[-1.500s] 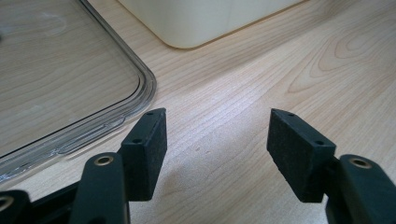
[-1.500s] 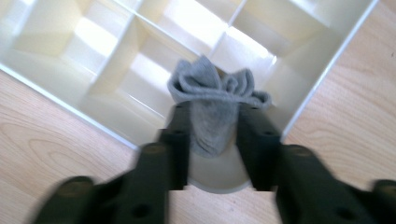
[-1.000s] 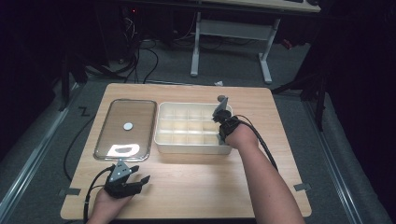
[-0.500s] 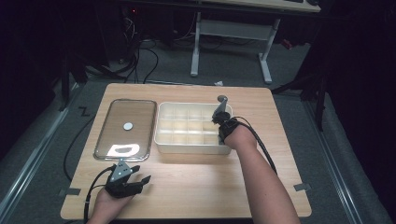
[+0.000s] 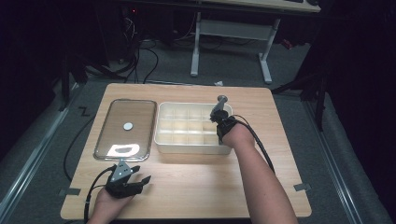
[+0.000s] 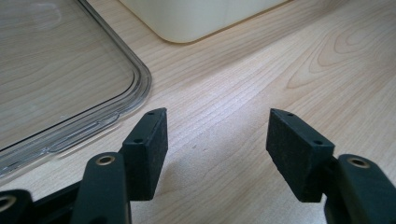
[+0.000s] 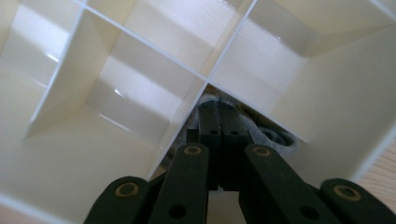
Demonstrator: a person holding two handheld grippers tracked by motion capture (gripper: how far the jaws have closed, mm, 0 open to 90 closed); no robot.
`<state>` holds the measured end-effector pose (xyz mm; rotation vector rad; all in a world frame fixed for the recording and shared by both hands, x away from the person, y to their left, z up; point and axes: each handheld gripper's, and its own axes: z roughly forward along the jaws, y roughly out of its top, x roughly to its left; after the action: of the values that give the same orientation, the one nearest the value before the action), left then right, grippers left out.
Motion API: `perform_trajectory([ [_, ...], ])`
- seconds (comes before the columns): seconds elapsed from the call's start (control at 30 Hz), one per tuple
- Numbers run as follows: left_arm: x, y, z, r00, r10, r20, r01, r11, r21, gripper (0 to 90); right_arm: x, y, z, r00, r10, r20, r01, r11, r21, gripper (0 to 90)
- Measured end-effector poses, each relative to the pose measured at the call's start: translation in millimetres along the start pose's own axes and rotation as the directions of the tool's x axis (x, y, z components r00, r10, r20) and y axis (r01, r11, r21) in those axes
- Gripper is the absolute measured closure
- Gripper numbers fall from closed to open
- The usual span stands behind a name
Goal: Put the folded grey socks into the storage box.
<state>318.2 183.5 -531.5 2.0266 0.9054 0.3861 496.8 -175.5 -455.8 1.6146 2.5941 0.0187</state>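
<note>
Divider box, cream plastic with a grid of compartments, sits mid-frame in the high view, and that's what I'm working in. Going left to right: the clear lid lies flat at centre left, just beside the box. My left gripper rests at lower left on the table, jaws spread wide with nothing between them. At the box's right end my right gripper is dipped into a compartment, jaws pressed together on something dark and roundish. Honestly can't tell what it is, since a divider wall and the jaws hide most of it. My guess: I'm mid-pickup, and next is a straight lift clear of the dividers.
</note>
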Motion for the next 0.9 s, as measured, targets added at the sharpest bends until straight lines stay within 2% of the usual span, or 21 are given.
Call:
perform_trajectory([
  [0.13, 0.8, 0.3, 0.5, 1.0, -0.001, 0.001, 0.001, 1.0, 0.004, 39.3, -0.2, 1.8, 3.2, 0.9999, -0.015, 0.004, 0.015, 1.0, -0.002, 90.0],
  [0.17, 0.6, 0.4, 0.4, 1.0, 0.004, 0.001, -0.004, 1.0, 0.004, 39.2, 1.9, 0.9, 2.6, 0.9999, 0.009, 0.005, -0.009, 1.0, 0.003, 90.0],
  [0.2, 0.2, 0.5, 0.3, 1.0, 0.003, 0.001, -0.003, 1.0, 0.002, 39.2, 1.0, 0.1, 2.2, 0.9998, -0.016, 0.011, 0.016, 1.0, -0.01, 90.0],
  [0.23, -0.3, 0.5, -0.3, 1.0, 0.003, 0.002, -0.003, 1.0, 0.0, 39.3, 1.6, -0.6, 1.0, 0.9999, -0.01, 0.012, 0.01, 1.0, -0.01, 89.2],
  [0.27, -0.6, 0.4, -0.5, 1.0, 0.004, 0.001, -0.004, 1.0, -0.003, 39.9, 1.3, -2.0, -1.6, 0.9998, -0.012, 0.014, 0.012, 1.0, -0.018, 85.2],
  [0.3, -0.9, 0.5, -0.8, 1.0, 0.007, 0.0, -0.007, 1.0, -0.005, 39.9, 1.5, -3.1, -4.1, 0.9999, 0.005, 0.01, -0.005, 1.0, -0.021, 82.5],
  [0.4, -1.4, 0.8, -1.1, 0.9999, 0.011, 0.0, -0.011, 0.9999, -0.002, 39.9, -3.0, -11.1, -19.1, 0.9999, 0.012, -0.006, -0.013, 0.997, -0.073, 77.5],
  [0.47, -2.0, 0.6, -1.2, 0.9998, 0.017, -0.006, -0.017, 0.9999, 0.001, 39.9, -4.9, -16.2, -27.5, 1.0, -0.001, -0.005, 0.0, 0.993, -0.117, 74.8],
  [0.53, -2.5, 0.1, -1.4, 0.9998, 0.017, -0.009, -0.017, 0.9998, -0.003, 40.0, -7.3, -25.6, -39.3, 0.9997, 0.012, -0.02, -0.015, 0.982, -0.187, 69.3],
  [0.57, -2.6, 0.1, -2.1, 0.9998, 0.015, -0.009, -0.015, 0.9999, -0.006, 40.0, -7.6, -29.0, -42.8, 0.9997, 0.018, -0.014, -0.02, 0.978, -0.206, 67.9],
  [0.6, -2.8, 0.0, -2.5, 0.9998, 0.015, -0.011, -0.015, 0.9999, -0.007, 40.1, -7.4, -35.2, -47.3, 0.9991, 0.039, -0.016, -0.042, 0.97, -0.238, 66.3],
  [0.63, -3.0, -0.2, -2.9, 0.9998, 0.016, -0.016, -0.016, 0.9998, -0.008, 40.2, -8.8, -38.7, -49.3, 0.9993, 0.033, -0.018, -0.036, 0.965, -0.261, 64.7],
  [0.7, -3.0, -0.4, -3.5, 0.9997, 0.016, -0.018, -0.016, 0.9999, -0.006, 40.2, -10.4, -49.6, -53.4, 0.9967, 0.051, -0.063, -0.069, 0.946, -0.318, 63.0],
  [0.77, -3.3, -0.5, -4.3, 0.9997, 0.01, -0.021, -0.01, 0.9998, -0.015, 40.2, -7.8, -59.0, -56.8, 0.9938, 0.044, -0.102, -0.078, 0.928, -0.364, 61.9],
  [0.8, -3.5, -0.2, -4.7, 0.9998, 0.006, -0.02, -0.007, 0.9998, -0.018, 40.3, -5.9, -64.5, -58.5, 0.9922, 0.035, -0.12, -0.08, 0.916, -0.393, 61.4],
  [0.83, -3.8, 0.2, -5.2, 0.9998, 0.007, -0.02, -0.007, 0.9997, -0.024, 40.3, -4.6, -67.9, -59.5, 0.9906, 0.039, -0.131, -0.089, 0.909, -0.408, 60.6],
  [0.9, -4.8, 0.5, -5.6, 0.9997, 0.008, -0.023, -0.009, 0.9995, -0.032, 40.5, -2.9, -77.2, -61.5, 0.9892, 0.031, -0.143, -0.094, 0.884, -0.458, 57.5],
])
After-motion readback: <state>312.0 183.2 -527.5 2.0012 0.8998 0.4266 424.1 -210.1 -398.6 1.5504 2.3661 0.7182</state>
